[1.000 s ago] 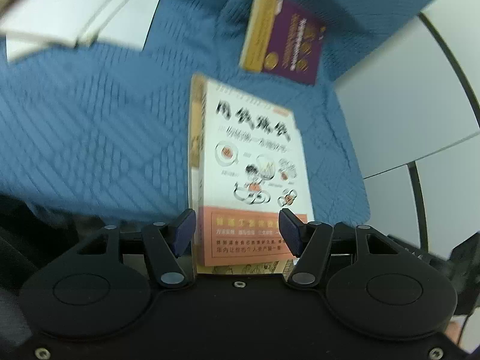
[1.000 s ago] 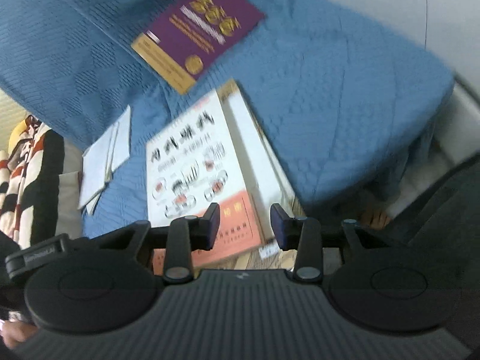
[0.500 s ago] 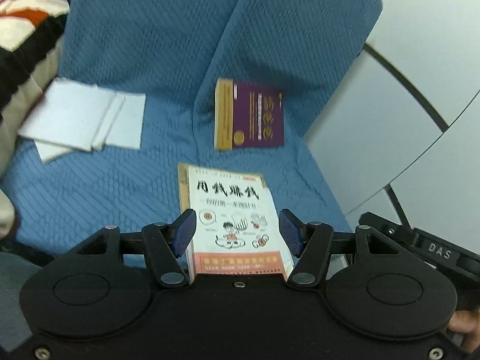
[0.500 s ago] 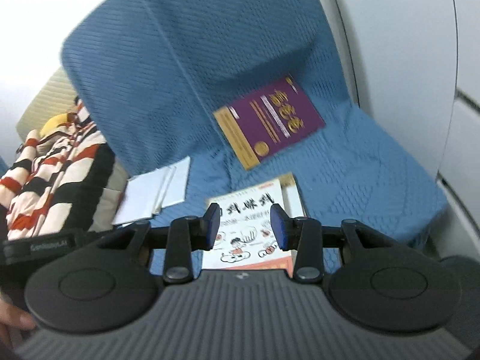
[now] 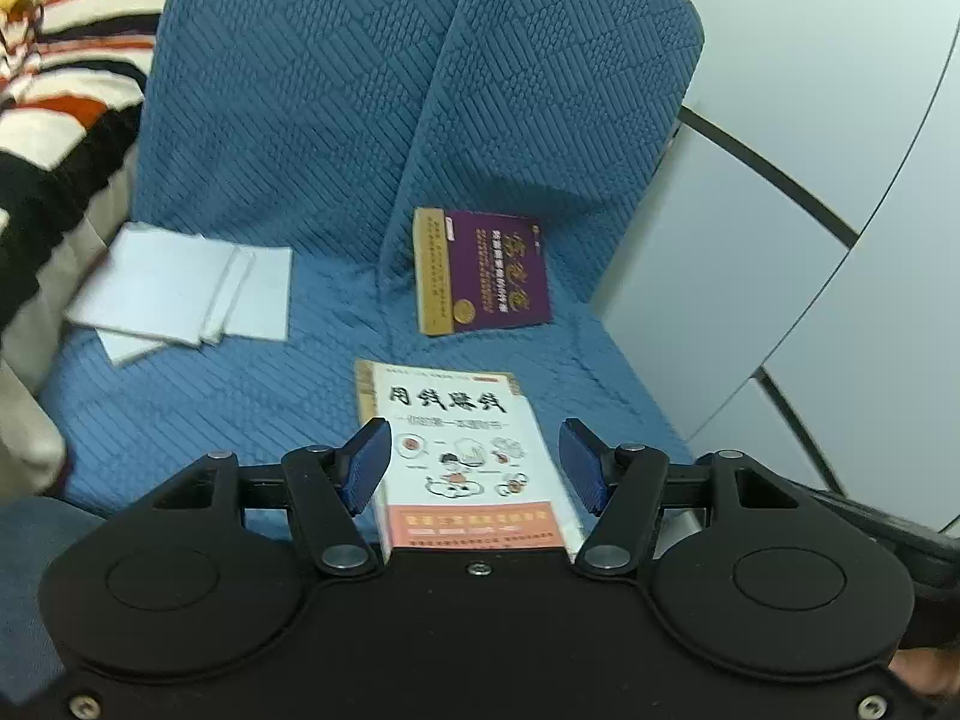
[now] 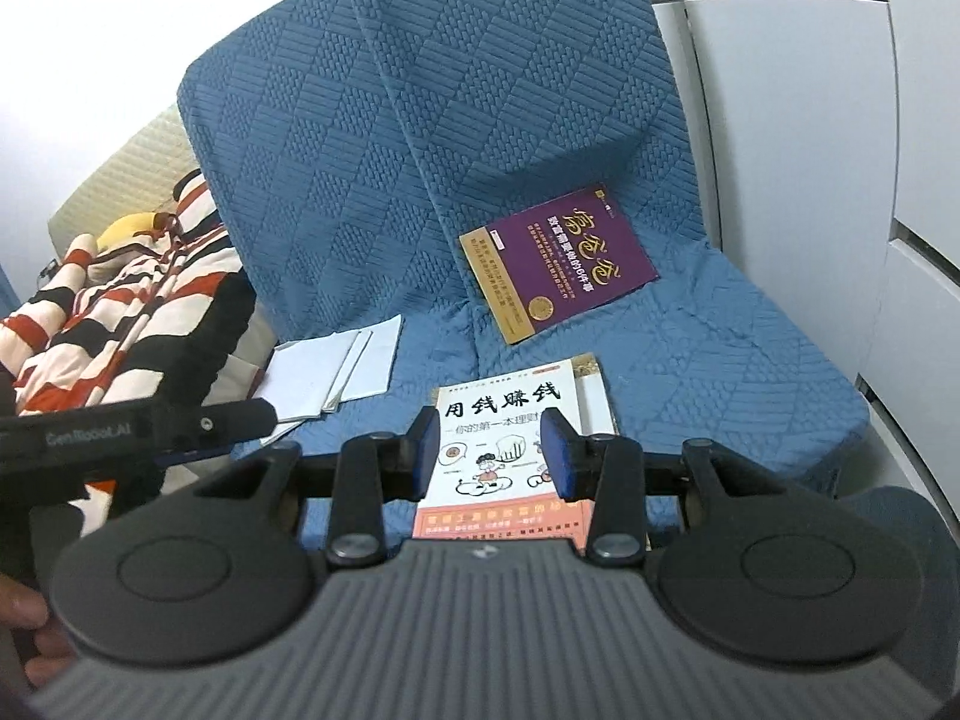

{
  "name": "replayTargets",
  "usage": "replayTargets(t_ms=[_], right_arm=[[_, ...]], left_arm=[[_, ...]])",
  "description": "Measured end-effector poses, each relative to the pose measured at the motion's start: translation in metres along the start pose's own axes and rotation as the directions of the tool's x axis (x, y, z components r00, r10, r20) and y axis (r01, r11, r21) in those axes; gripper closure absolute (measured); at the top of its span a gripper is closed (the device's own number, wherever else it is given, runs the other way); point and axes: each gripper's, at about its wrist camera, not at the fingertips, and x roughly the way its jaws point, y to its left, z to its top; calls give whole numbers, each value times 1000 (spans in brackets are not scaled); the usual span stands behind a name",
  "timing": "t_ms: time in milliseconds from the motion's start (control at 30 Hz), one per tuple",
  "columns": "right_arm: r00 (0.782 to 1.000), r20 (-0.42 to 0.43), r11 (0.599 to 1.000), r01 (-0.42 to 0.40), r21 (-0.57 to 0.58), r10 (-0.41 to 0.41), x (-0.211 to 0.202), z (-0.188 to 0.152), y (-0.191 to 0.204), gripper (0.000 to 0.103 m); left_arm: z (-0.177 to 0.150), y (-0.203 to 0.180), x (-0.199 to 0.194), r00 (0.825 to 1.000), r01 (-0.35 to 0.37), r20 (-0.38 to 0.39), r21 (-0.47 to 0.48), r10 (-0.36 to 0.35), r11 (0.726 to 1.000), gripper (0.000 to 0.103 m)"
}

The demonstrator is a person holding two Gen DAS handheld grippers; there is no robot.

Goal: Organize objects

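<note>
A white book [image 5: 465, 450] is seen lying flat on the blue sofa cover [image 5: 210, 408], near the seat's front edge. Its cover carries large black Chinese characters, 用钱赚钱, above a cartoon drawing and an orange band of small print that cannot be read. Its long axis runs from the seat's front edge toward the backrest, with the title end toward the backrest.

Behind the white book, leaned against the backrest, a purple book [image 5: 486, 270] with gold Chinese lettering and a gold spine strip is found; its small print cannot be made out. To the left of the white book, well apart, folded white papers [image 5: 180, 294] lie on the seat, and a striped garment [image 6: 108, 312] is seen beyond them.

The left gripper [image 5: 474, 465] is held above the white book with its blue pads [image 5: 367, 465] apart, nothing clamped between them. The right gripper [image 6: 489, 450] is likewise held over the book, jaws apart and empty. "GenRobot.AI" is printed on the black body of the other tool in the right wrist view.
</note>
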Motion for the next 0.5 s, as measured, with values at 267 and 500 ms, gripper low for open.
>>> replayTargets(t_ms=[267,500], right_arm=[[999,32,1000,22,-9,-21,-7,3,1,62],[999,25,999,21,-25,-21,-1,1,4,62]], left_arm=[[1,-9,-9,1000,8,28,29,-9,1000,41],[6,-4,-5,999,6,38,22,-7,1000,36]])
